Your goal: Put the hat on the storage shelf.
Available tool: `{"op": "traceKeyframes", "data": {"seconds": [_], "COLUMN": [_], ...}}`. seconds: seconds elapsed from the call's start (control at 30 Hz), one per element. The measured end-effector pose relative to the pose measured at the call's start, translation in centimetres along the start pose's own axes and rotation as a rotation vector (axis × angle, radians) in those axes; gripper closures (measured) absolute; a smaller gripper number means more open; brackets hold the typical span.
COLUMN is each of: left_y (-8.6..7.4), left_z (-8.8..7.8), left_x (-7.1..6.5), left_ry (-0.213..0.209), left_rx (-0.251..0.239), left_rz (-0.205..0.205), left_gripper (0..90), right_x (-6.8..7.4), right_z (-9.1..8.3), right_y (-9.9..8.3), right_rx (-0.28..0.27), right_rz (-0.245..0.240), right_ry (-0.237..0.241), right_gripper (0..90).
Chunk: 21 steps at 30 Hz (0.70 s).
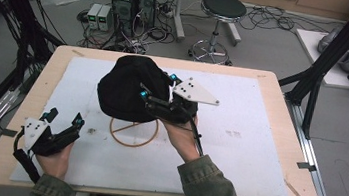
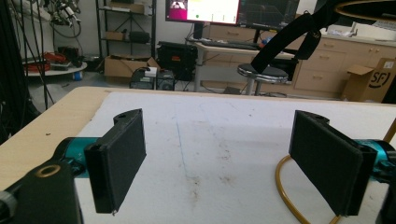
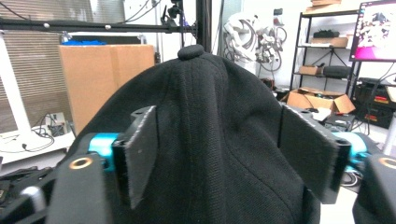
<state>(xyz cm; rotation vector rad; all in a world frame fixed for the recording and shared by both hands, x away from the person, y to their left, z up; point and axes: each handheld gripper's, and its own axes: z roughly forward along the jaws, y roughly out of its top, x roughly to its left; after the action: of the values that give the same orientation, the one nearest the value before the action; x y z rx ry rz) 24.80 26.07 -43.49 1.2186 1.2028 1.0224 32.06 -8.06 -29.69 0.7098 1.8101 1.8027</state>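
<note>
While the left tongs [image 1: 65, 119] rest wide on the table [image 1: 256, 153], the right tongs [image 1: 156, 86] straddle the black cap [image 1: 123, 89], unclamped.

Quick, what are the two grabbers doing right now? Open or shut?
Left gripper: open, holding nothing, over the white mat.
Right gripper: open, its jaws on either side of the black cap, not squeezing it.

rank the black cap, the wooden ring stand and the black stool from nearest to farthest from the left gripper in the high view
1. wooden ring stand: on the white mat, to the right of the left gripper.
2. black cap: hung above the ring, farther up the table, by the right gripper.
3. black stool: on the floor beyond the table's far edge.
</note>
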Motion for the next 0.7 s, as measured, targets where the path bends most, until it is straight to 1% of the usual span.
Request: {"op": "traceKeyframes", "data": {"seconds": [0.07,0.23,0.27,0.3,0.33,0.4,0.43,0.5,0.53,0.57,0.6,0.7], "left_y": [0.0,0.0,0.0,0.0,0.0,0.0,0.0,0.0,0.0,0.0,0.0,0.0], "left_z": [0.0,0.0,0.0,0.0,0.0,0.0,0.0,0.0,0.0,0.0,0.0,0.0], "left_x": [0.0,0.0,0.0,0.0,0.0,0.0,0.0,-0.1,-0.1,-0.1,-0.1,-0.2], "left_ry": [-0.001,-0.002,-0.002,-0.002,-0.002,-0.002,-0.002,-0.003,-0.004,-0.004,-0.005,-0.007], "left_rx": [0.000,0.000,0.002,0.002,0.003,0.002,0.002,-0.002,-0.001,0.000,0.003,0.003], "left_rz": [-0.001,0.000,0.000,0.000,0.000,-0.001,-0.001,0.002,-0.002,-0.001,0.006,0.004], "left_gripper": [18.8,18.8,18.8,18.8,18.8,18.8,18.8,18.8,18.8,18.8,18.8,18.8], "right_x": [-0.1,-0.5,-0.8,-0.8,-1.3,-1.8,-1.8,-2.3,-2.9,-2.9,-3.3,-3.8], "right_z": [-0.5,-1.2,-1.5,-1.5,-1.9,-2.3,-2.3,-2.8,-3.2,-3.2,-3.7,-4.2], "right_y": [0.2,0.5,0.6,0.6,0.6,0.6,0.6,0.5,0.4,0.4,0.4,0.4], "right_rx": [-0.011,-0.015,-0.011,-0.011,-0.008,-0.008,-0.008,-0.007,0.001,0.001,-0.002,-0.007], "right_rz": [-0.002,-0.015,-0.012,-0.012,-0.007,-0.003,-0.003,-0.002,0.007,0.007,0.011,0.011], "right_ry": [0.001,-0.007,-0.017,-0.017,-0.026,-0.040,-0.040,-0.059,-0.072,-0.072,-0.088,-0.103], "right_gripper": [21.3,19.9,19.3,19.3,19.1,18.8,18.8,18.7,18.7,18.7,18.7,18.7]}}
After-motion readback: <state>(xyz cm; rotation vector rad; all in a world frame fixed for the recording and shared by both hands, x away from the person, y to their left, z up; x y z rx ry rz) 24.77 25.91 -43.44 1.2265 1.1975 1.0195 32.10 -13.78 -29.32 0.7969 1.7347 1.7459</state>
